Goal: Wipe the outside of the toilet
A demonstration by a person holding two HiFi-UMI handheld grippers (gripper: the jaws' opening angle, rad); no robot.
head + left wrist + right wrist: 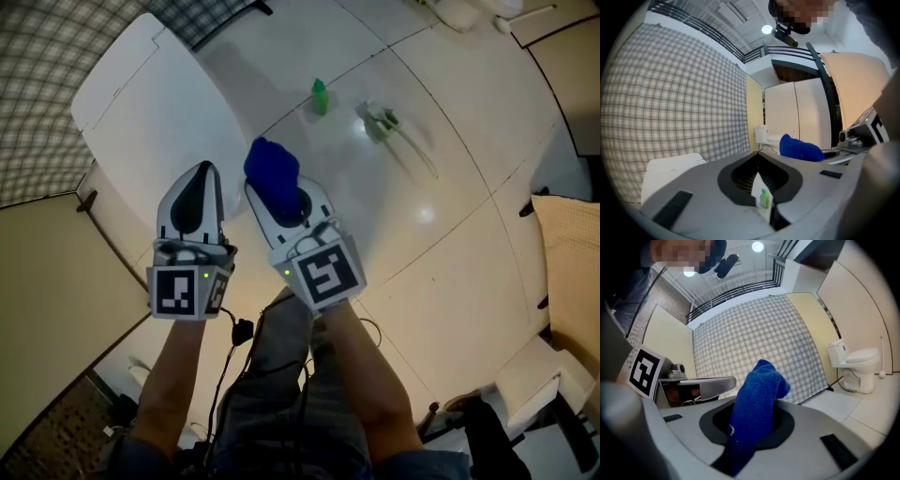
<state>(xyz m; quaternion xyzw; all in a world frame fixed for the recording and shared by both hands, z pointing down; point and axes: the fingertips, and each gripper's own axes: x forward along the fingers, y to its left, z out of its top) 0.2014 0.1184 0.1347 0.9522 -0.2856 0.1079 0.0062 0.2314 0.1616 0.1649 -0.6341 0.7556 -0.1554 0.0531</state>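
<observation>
**Right claw.** My right claw (pixel 752 420) is clamped on a blue cloth (pixel 761 385). The cloth is pinched between the two jaws. Its lower part runs back down the slot toward the camera, and its upper part stands above the tips in a rounded, folded lump.

**Left claw.** My left claw (pixel 758 172) carries nothing. Its jaws meet at the tips, leaving only a narrow wedge of a gap behind them. It is held just beside the right claw, on that claw's left, and does not touch the cloth. Both claws are above the white floor (pixel 450 234).

**Toilet.** The toilet (pixel 855 364) stands ahead and to the right of the right claw, well apart from the cloth, on the floor against a pale wall. From the left claw it lies ahead and a little to the right, partly hidden behind the cloth.

**Surroundings.**
- A small green bottle (pixel 320 97) stands upright on the floor ahead of both claws, nearer the right one. It also shows through the left claw's wedge-shaped gap.
- Just to the right of the bottle lies a white long-handled item (pixel 389 124), too blurred to identify.
- A checked wall (pixel 759 333) fills the view straight ahead of the right claw and to the left of the left claw.
- A low white slab (pixel 670 168) sits ahead and to the left of the left claw, at the foot of that wall.
</observation>
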